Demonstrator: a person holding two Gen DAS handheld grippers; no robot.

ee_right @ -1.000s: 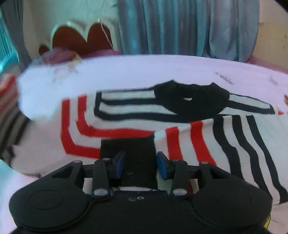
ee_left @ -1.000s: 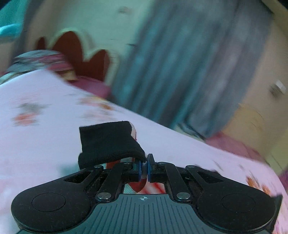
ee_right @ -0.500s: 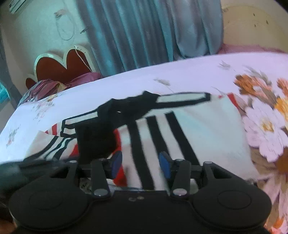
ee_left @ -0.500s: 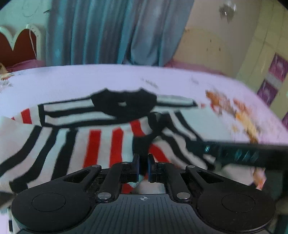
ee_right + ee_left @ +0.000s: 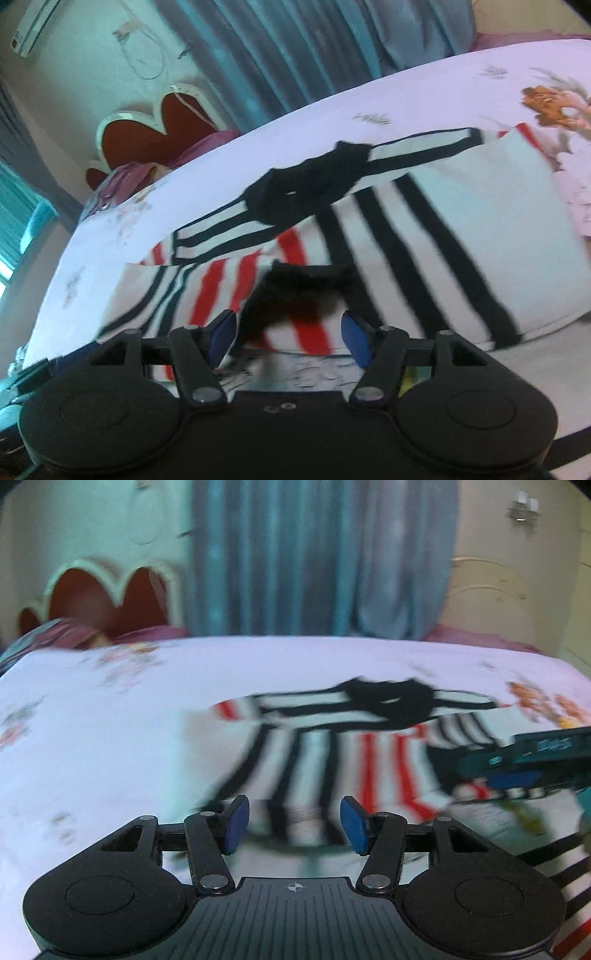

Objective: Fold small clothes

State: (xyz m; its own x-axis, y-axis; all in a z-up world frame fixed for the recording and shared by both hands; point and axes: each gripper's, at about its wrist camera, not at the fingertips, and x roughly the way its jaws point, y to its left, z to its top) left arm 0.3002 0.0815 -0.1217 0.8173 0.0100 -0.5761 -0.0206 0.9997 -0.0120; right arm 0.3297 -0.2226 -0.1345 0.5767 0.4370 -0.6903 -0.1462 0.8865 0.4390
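Left gripper (image 5: 291, 825) and right gripper (image 5: 288, 338): jaws opening, empty; your black cuff (image 5: 295, 295) at twelve o'clock could slide, undoing the striped sweater (image 5: 443, 229) fold.

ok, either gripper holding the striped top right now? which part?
Nothing is held. The left gripper and right gripper both have jaws opening, pads clear of cloth. The striped top lies on the bed, its black cuff loose ahead of the right gripper.

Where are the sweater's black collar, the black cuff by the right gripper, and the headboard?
black collar (image 5: 306, 188): right wrist view, middle of the neckband.
black cuff (image 5: 295, 295): right wrist view, its blurred dark centre, ahead of the opening jaws.
headboard (image 5: 107, 594): left wrist view, red scalloped panel.
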